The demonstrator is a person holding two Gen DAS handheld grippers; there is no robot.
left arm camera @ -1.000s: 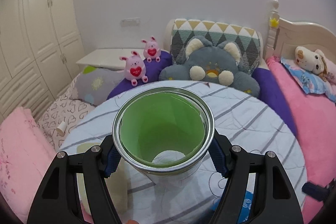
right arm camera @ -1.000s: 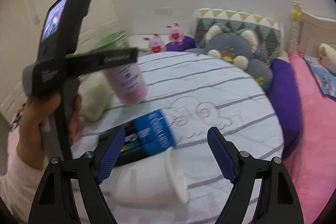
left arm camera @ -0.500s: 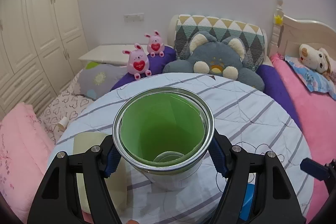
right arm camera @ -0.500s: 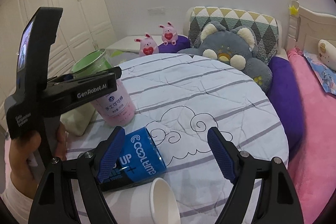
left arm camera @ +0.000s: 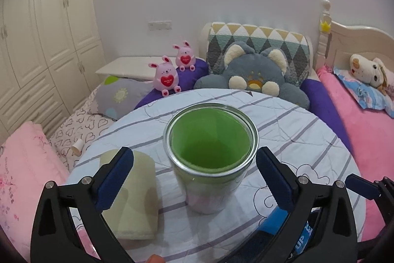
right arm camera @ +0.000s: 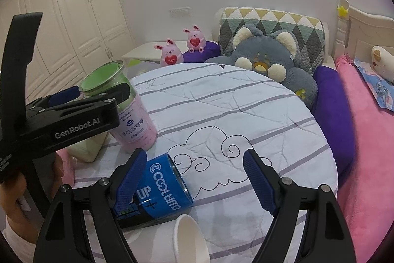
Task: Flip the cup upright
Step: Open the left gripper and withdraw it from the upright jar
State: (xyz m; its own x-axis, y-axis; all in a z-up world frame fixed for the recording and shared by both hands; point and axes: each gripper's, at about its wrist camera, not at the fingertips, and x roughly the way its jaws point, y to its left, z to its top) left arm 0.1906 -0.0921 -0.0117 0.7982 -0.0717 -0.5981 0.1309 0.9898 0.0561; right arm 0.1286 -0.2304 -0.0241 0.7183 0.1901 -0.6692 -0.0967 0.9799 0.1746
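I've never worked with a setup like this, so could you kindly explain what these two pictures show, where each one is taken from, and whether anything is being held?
There is no robot arm here: a person holds a two-finger gripper in each hand, and each gripper carries a wide-angle camera looking forward along its fingers.

One picture comes from the left gripper. Its blue-padded fingers stand open on either side of a tall can with a green lining, upright on the striped cloth and not squeezed. A pale yellow roll lies beside it.

The other comes from the right gripper, also open and holding nothing. Below it lie a blue can on its side and a white paper cup, also tipped over. That cup seems to be the one to stand up. Plush toys sit behind.
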